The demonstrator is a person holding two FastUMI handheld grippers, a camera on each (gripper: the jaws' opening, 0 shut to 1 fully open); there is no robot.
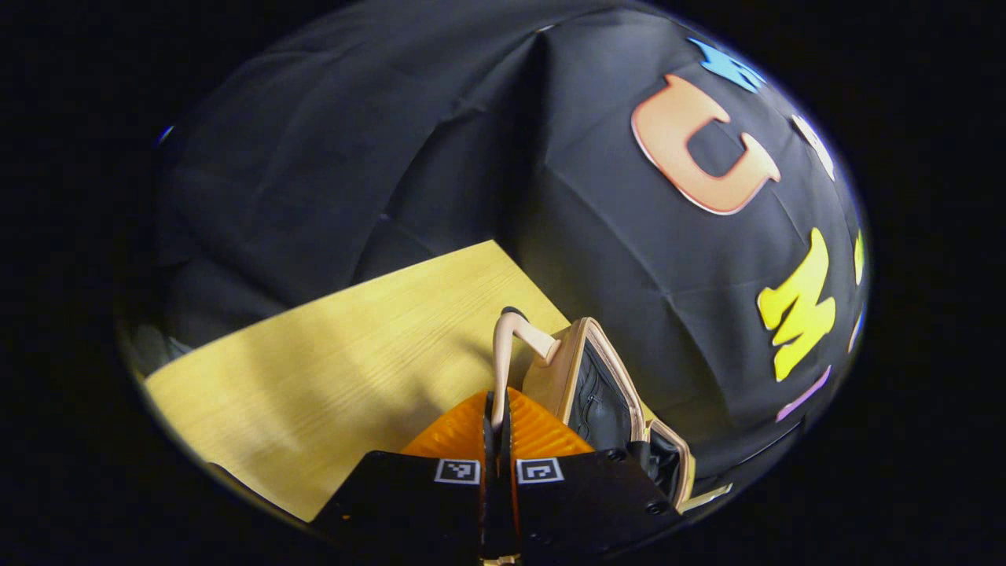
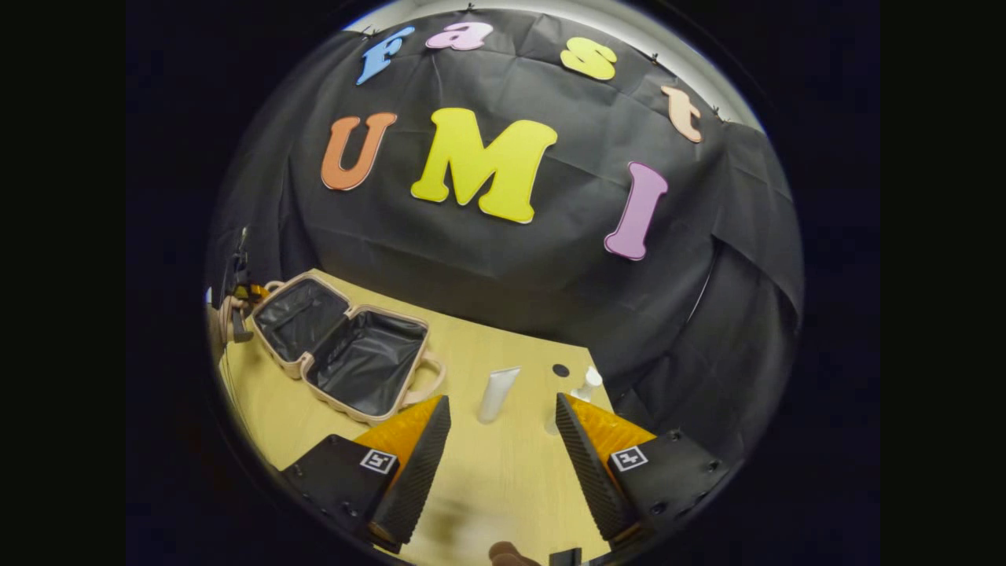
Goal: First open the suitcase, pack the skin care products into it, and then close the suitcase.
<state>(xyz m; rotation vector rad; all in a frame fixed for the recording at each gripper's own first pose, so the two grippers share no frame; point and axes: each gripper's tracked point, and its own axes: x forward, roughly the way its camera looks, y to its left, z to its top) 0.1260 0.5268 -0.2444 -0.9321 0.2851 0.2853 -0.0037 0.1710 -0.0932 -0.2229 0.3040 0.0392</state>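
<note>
A pale wooden table (image 2: 503, 472) runs out ahead of the fingers, with black cloth (image 2: 503, 259) hanging as a wall beyond it.

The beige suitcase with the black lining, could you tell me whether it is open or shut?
Open: the beige suitcase lies spread in two halves on the wooden table, its black lining showing.

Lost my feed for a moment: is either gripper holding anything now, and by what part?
The left gripper is shut on the suitcase, gripping the lid's handle. The right gripper is open and holds nothing.
</note>
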